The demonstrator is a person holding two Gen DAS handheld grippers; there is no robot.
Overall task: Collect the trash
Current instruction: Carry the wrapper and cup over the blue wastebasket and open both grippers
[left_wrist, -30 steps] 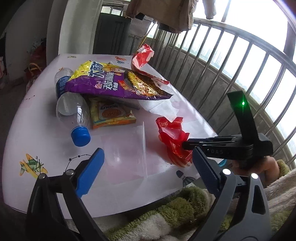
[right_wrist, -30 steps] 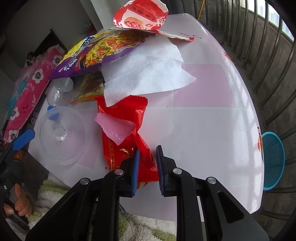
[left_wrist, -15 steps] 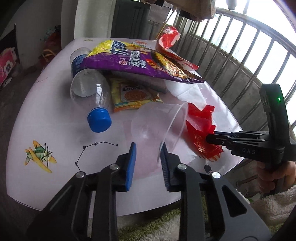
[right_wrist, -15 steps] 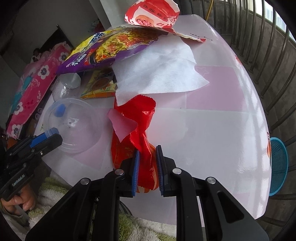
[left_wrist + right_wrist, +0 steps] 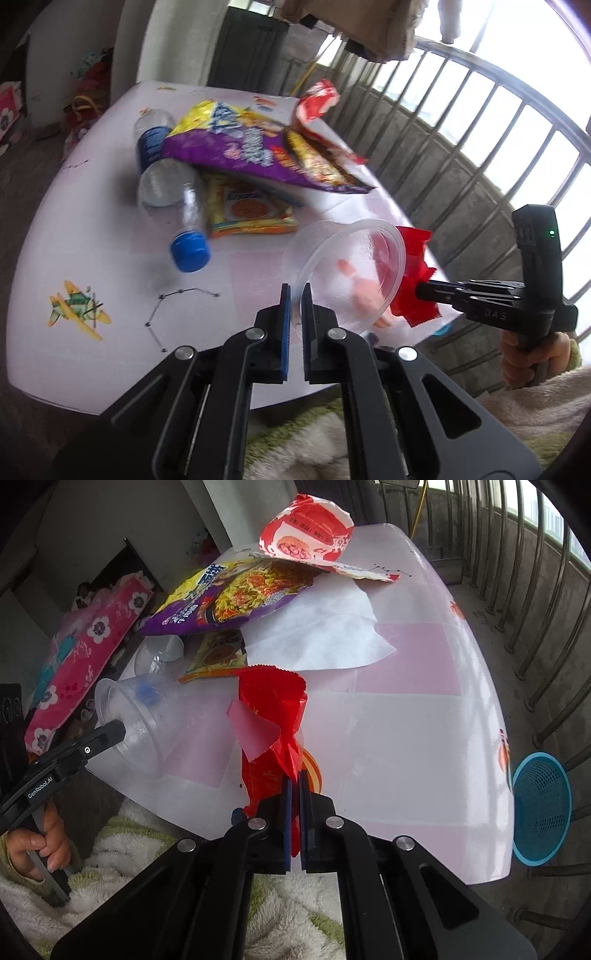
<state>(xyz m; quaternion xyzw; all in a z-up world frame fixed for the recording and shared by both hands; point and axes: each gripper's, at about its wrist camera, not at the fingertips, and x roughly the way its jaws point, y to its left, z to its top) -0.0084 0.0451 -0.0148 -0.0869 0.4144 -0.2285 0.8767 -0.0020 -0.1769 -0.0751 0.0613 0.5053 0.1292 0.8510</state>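
- While the left gripper (image 5: 294, 295) is pinching the rim of a clear plastic cup (image 5: 347, 273), its jaws are clamped together on the thin wall, and the cup is hanging tilted just above the table (image 5: 110, 258).
- The right gripper (image 5: 294, 781) is likewise squeezing a crumpled red wrapper (image 5: 273, 716), its jaws pressed tight on the lower end, and the wrapper is standing up over the table edge.
- Doing this step well probably means keeping both grips firm, since the cup wall is slippery and the wrapper is flimsy, and carrying them clear of the remaining litter.
- More trash is lying farther out: a water bottle (image 5: 166, 184), a purple snack bag (image 5: 251, 155), a small yellow packet (image 5: 247, 210), a white tissue (image 5: 317, 635) and a red-and-white bag (image 5: 306, 535).
- The cup is looking empty.
- A blue mesh basket (image 5: 541, 808) is sitting on the floor beside the table; nothing is showing inside it, and it is likely where the trash belongs.
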